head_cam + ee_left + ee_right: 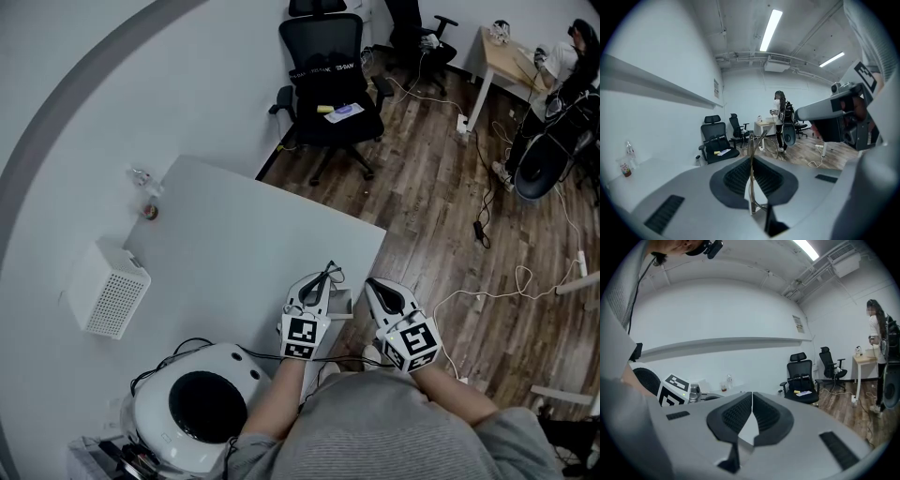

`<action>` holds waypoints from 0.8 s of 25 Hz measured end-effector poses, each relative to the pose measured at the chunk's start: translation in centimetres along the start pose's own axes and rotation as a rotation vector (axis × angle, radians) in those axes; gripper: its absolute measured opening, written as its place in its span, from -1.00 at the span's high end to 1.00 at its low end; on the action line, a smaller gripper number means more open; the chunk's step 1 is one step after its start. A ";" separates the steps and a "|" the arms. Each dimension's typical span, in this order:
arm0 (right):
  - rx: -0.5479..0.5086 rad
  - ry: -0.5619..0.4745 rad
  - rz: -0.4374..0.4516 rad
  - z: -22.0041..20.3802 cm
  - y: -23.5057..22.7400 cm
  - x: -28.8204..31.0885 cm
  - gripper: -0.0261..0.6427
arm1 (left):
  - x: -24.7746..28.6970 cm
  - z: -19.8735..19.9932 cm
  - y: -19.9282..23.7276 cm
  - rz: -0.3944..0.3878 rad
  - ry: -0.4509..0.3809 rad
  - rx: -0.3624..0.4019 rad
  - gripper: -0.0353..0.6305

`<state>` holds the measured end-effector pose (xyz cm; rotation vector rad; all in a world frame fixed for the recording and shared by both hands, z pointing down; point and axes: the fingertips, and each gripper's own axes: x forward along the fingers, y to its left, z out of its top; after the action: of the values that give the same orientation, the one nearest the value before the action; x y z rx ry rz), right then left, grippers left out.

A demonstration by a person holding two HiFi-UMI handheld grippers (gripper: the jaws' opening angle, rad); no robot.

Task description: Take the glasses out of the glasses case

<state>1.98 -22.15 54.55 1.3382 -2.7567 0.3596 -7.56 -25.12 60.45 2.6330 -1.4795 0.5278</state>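
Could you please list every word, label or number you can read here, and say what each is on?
No text here can be read for certain.
Black chair, band across its back: white print, too small to read.
Wall notice: too small and blurred to read.
Marker cube: black-and-white squares only, no letters or numbers.

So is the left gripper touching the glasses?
Touching. In the left gripper view, the left gripper has its jaws shut on the glasses, whose thin frame sticks out past them.
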 end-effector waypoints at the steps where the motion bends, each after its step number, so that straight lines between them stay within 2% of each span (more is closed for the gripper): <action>1: -0.001 0.000 0.000 0.0 0.0 0.0 0.88 | -0.1 0.3 -0.1 -0.001 -0.012 -0.004 0.80; 12: -0.007 -0.010 -0.002 0.3 0.5 -0.1 0.88 | -1.9 3.8 -0.6 0.007 -0.126 -0.035 0.80; 20: -0.014 -0.025 0.000 1.0 0.9 -0.5 0.88 | -3.0 6.0 -1.2 0.005 -0.178 -0.038 0.80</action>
<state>1.70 -21.45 53.29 1.3496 -2.7740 0.3257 -6.43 -23.42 53.99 2.7084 -1.5262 0.2679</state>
